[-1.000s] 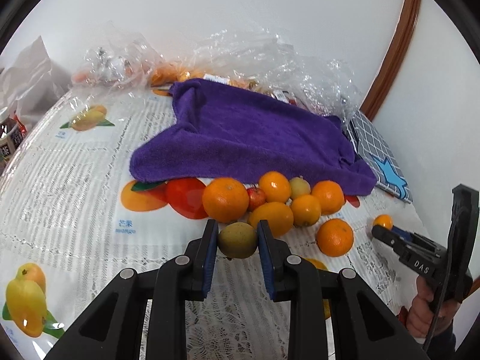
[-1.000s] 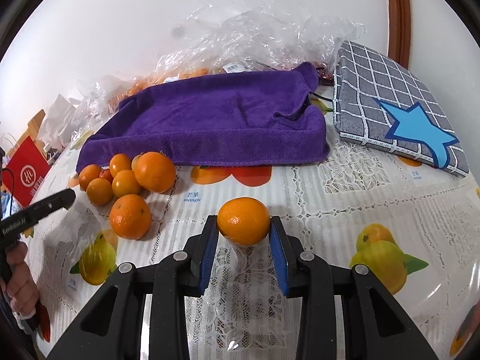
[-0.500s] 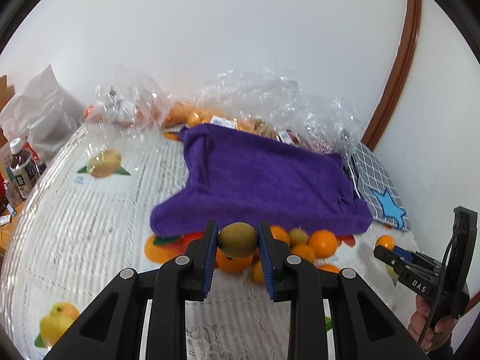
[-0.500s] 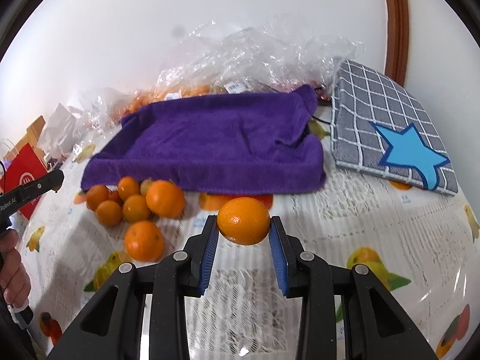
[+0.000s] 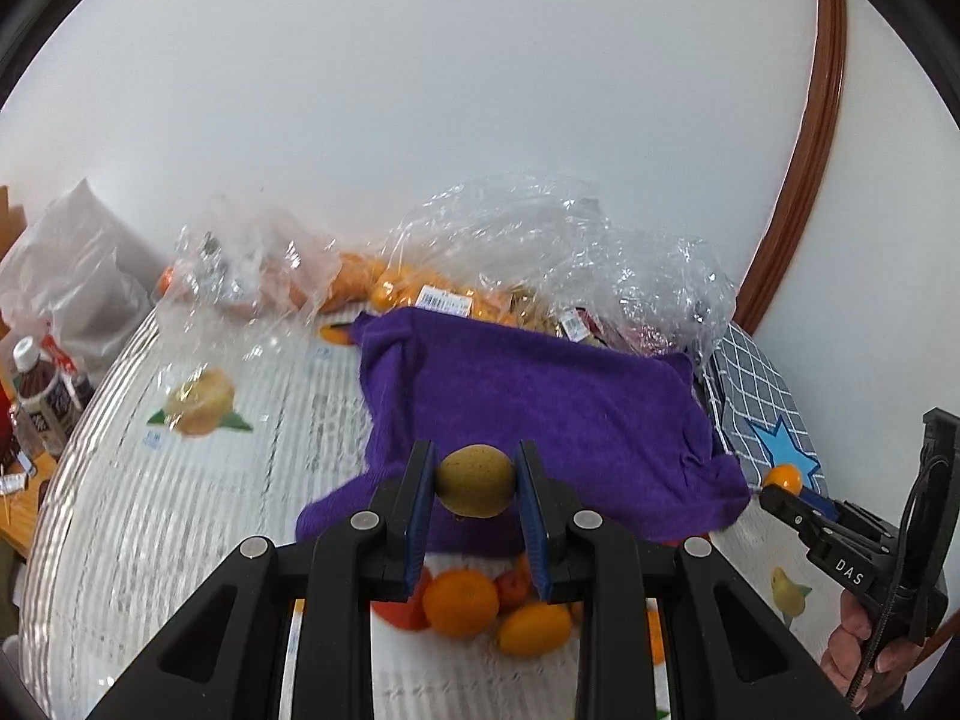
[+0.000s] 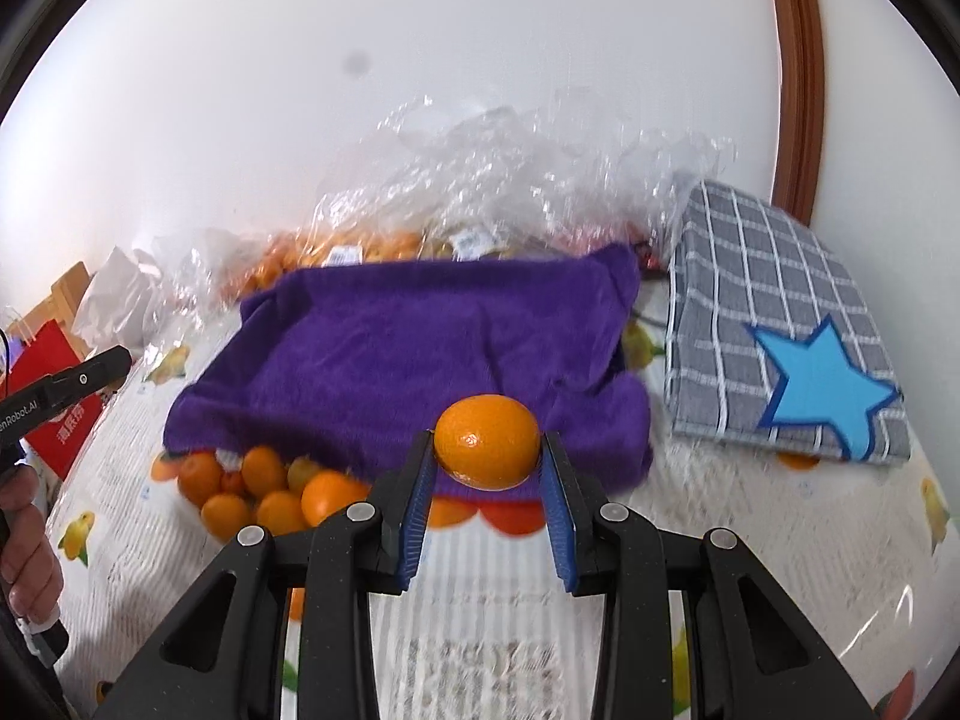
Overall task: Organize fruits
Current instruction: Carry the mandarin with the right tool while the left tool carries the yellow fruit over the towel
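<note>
My left gripper (image 5: 475, 480) is shut on a yellow-green round fruit (image 5: 475, 481), held in the air in front of the purple towel (image 5: 540, 414). My right gripper (image 6: 487, 443) is shut on an orange (image 6: 487, 441), also lifted over the towel's (image 6: 420, 354) near edge. A pile of oranges (image 6: 264, 489) with a small green fruit lies on the patterned tablecloth at the towel's front left; in the left wrist view the same oranges (image 5: 462, 603) show below the fingers. The right gripper (image 5: 786, 489) with its orange appears at the right edge there.
Crumpled clear plastic bags (image 6: 480, 192) with more oranges lie behind the towel against the white wall. A grey checked cushion with a blue star (image 6: 798, 354) sits at the right. Bottles (image 5: 42, 396) and a red bag (image 6: 60, 396) stand past the table's left edge.
Both grippers have risen off the table with their fruits and tilted up. The pile of oranges has slid down in both views and the towel now lies behind the held fruits.
</note>
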